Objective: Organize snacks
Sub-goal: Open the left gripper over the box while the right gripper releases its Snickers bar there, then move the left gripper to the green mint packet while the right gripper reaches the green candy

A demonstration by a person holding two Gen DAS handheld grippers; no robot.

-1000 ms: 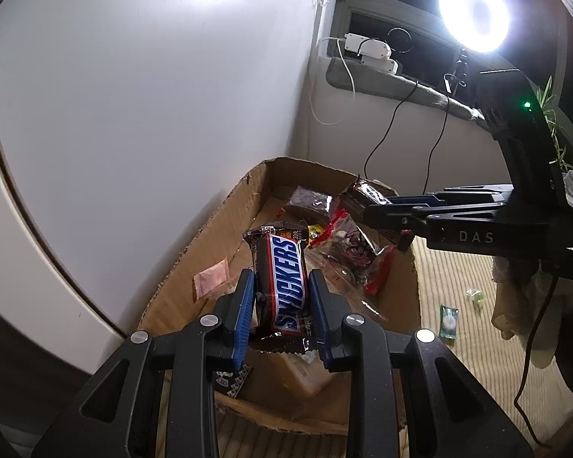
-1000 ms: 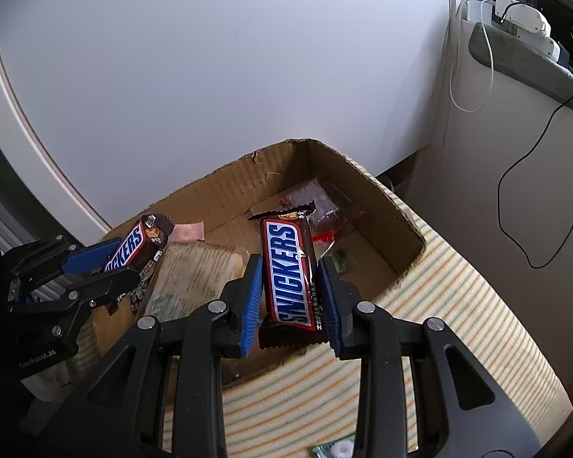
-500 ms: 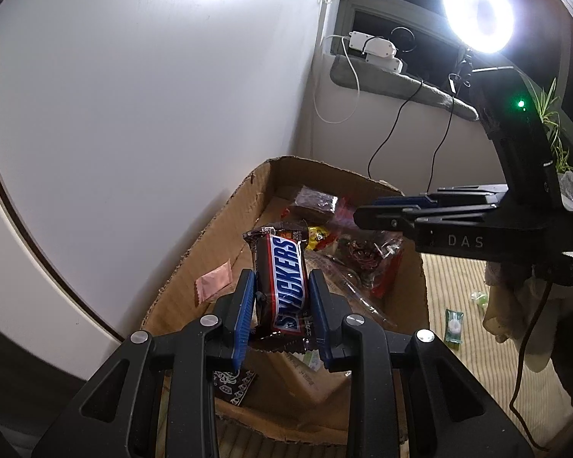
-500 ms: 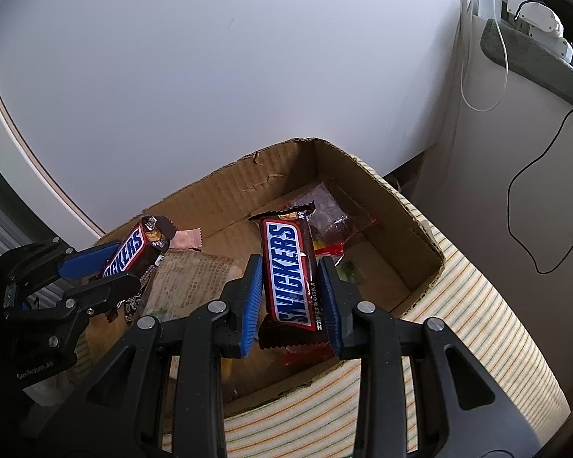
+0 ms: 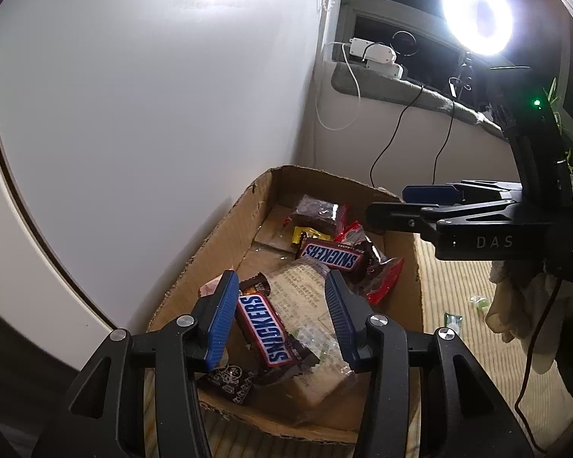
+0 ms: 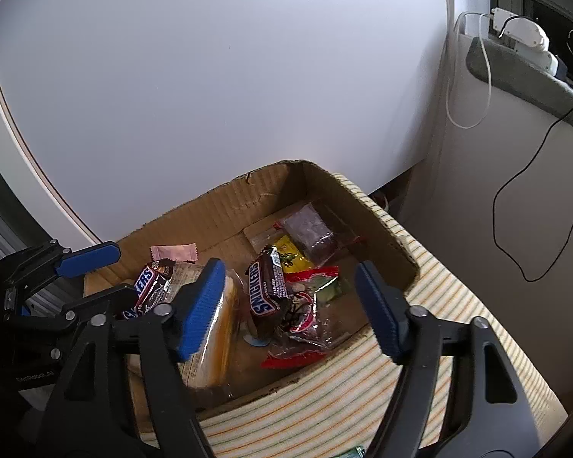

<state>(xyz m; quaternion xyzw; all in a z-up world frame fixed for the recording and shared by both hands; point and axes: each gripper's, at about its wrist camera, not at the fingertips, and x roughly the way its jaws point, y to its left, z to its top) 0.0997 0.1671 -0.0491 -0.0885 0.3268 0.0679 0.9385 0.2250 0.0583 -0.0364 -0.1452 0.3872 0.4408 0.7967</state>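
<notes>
An open cardboard box (image 5: pixel 225 236) (image 6: pixel 248 198) holds the snacks. My left gripper (image 5: pixel 280 315) is open above the box's near end. A Snickers bar (image 5: pixel 265 328) lies loose between its jaws on a clear-wrapped bread pack (image 5: pixel 305 305). My right gripper (image 6: pixel 290 305) is open and empty over the box. A second Snickers bar (image 6: pixel 267 286) (image 5: pixel 330 257) lies below it on red and clear wrappers (image 6: pixel 309 305). The left gripper's bar also shows in the right wrist view (image 6: pixel 147 282).
The box also holds a dark snack pouch (image 5: pixel 317 212), a yellow packet (image 6: pixel 292 255) and a pink sachet (image 6: pixel 174 252). It stands on a striped mat (image 6: pixel 420 343) against a white wall. Small green candies (image 5: pixel 452 320) lie on the mat. A ring lamp (image 5: pixel 477 19) shines behind.
Both grippers have opened and let go of their Snickers bars. The bars now lie in the box, one at the near end and one on the red wrappers.
</notes>
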